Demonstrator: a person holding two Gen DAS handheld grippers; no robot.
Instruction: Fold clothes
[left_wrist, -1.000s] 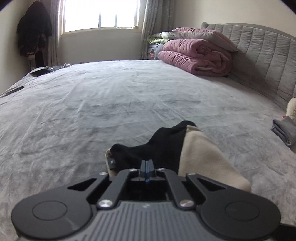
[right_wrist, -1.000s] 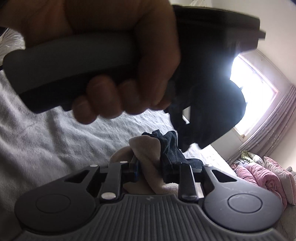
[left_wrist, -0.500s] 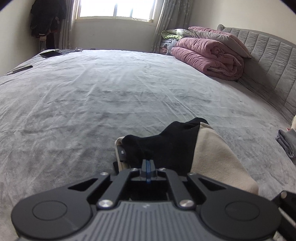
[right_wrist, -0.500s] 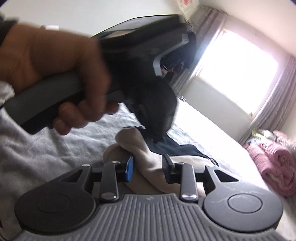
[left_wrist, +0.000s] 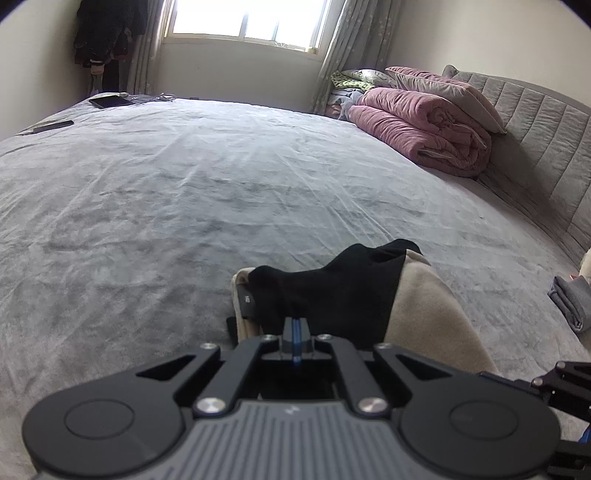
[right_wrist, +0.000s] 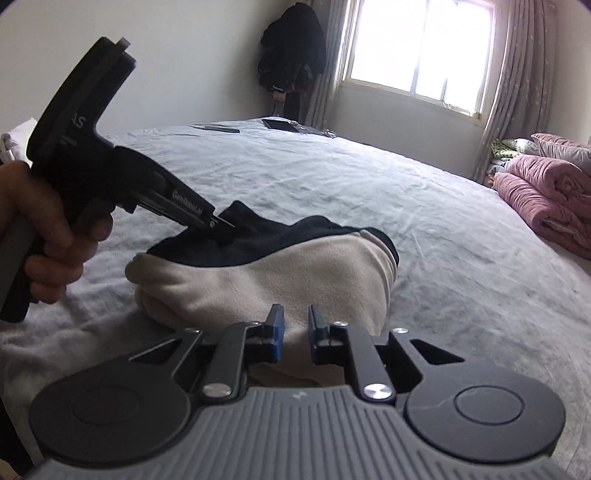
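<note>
I can't see the underside of the black and beige garment (right_wrist: 280, 266); it sits bunched on the bed (left_wrist: 184, 192). My left gripper (right_wrist: 221, 227) bites into the black cloth, so its tips are hidden. The folded grey cloth (left_wrist: 570, 302) is cut off at the edge. The 2 dark flat things (left_wrist: 110, 100) far away are too small to tell.

A beige and black garment (right_wrist: 280, 273) lies bunched in a soft, loosely folded mound on the grey bed (right_wrist: 424, 206), its black part on top and to the far side, the beige fleece facing the near side, edges rounded
</note>
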